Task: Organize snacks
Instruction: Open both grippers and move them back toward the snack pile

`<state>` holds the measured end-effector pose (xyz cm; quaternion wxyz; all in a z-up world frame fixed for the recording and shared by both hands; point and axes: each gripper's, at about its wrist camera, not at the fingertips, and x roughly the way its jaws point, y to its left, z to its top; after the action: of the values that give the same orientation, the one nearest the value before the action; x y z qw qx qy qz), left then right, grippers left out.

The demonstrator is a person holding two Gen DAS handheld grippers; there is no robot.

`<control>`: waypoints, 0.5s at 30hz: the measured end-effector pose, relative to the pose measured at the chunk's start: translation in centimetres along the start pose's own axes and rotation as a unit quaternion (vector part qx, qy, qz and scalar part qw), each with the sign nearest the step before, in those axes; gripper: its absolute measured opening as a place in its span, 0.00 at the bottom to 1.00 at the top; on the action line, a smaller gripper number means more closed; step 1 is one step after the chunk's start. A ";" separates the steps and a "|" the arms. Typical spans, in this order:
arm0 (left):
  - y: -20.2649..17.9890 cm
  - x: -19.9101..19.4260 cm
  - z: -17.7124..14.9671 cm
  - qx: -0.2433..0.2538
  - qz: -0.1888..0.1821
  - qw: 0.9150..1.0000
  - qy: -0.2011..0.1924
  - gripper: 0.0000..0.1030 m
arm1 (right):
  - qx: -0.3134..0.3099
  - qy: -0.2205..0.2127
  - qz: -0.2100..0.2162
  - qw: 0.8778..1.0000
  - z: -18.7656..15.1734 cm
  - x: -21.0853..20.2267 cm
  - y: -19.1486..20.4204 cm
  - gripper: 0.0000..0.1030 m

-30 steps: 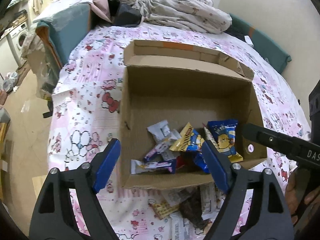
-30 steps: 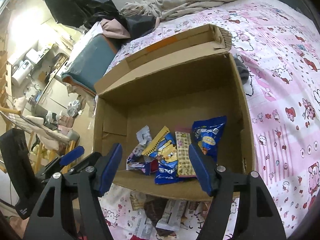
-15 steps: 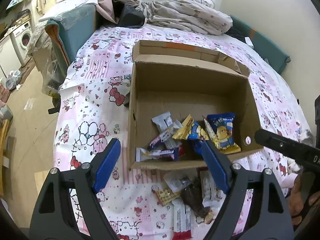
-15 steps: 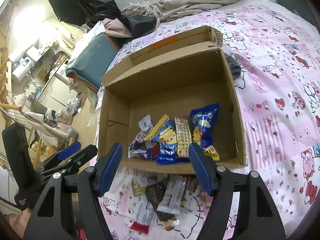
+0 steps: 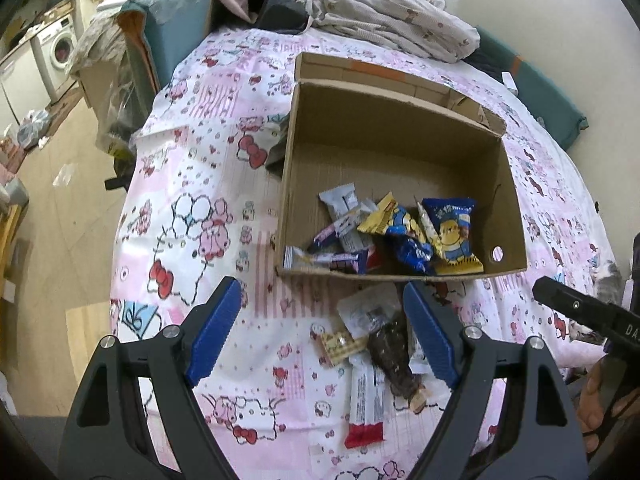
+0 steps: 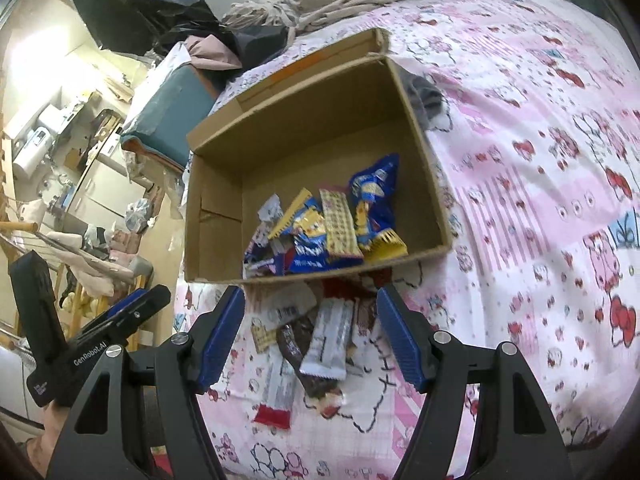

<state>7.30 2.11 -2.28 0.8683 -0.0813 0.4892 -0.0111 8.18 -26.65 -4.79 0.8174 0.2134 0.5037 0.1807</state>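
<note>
An open cardboard box (image 5: 400, 128) (image 6: 312, 120) lies on the pink patterned bedspread. Several snack packets sit at its near end, among them a blue and yellow bag (image 5: 454, 230) (image 6: 374, 204). More snacks lie loose on the bedspread in front of the box: a white and red bar (image 5: 366, 400) (image 6: 278, 388), a dark brown packet (image 5: 394, 354) (image 6: 304, 356), a silver bar (image 6: 330, 340). My left gripper (image 5: 324, 332) is open and empty above these loose snacks. My right gripper (image 6: 310, 336) is open and empty above the same pile.
Crumpled bedding (image 5: 384, 20) lies at the far end of the bed. A teal covered box (image 5: 176, 28) stands at the bed's far left. The floor (image 5: 60, 216) drops away to the left. A washing machine (image 5: 56, 44) stands far left.
Both grippers have pulled back from the box toward the near side, so the loose snacks in front of the box now show fully. Both stay open.
</note>
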 end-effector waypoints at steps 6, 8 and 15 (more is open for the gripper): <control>-0.3 0.0 -1.2 0.004 -0.017 1.000 0.020 0.78 | 0.034 0.018 -0.012 0.999 -1.4 -0.1 -1.8 0.70; -0.4 0.2 -1.6 0.005 -0.014 1.000 0.025 0.78 | 0.042 0.024 -0.020 0.999 -1.6 0.1 -2.2 0.70; 1.2 3.1 -2.8 -0.040 0.001 0.996 0.081 0.78 | 0.133 0.058 -0.020 0.989 -2.1 1.6 -5.4 0.70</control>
<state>6.49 2.67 -6.51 0.8217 -0.1140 0.5584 0.0023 7.43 -30.03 -9.70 0.7549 0.2990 0.5737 0.1077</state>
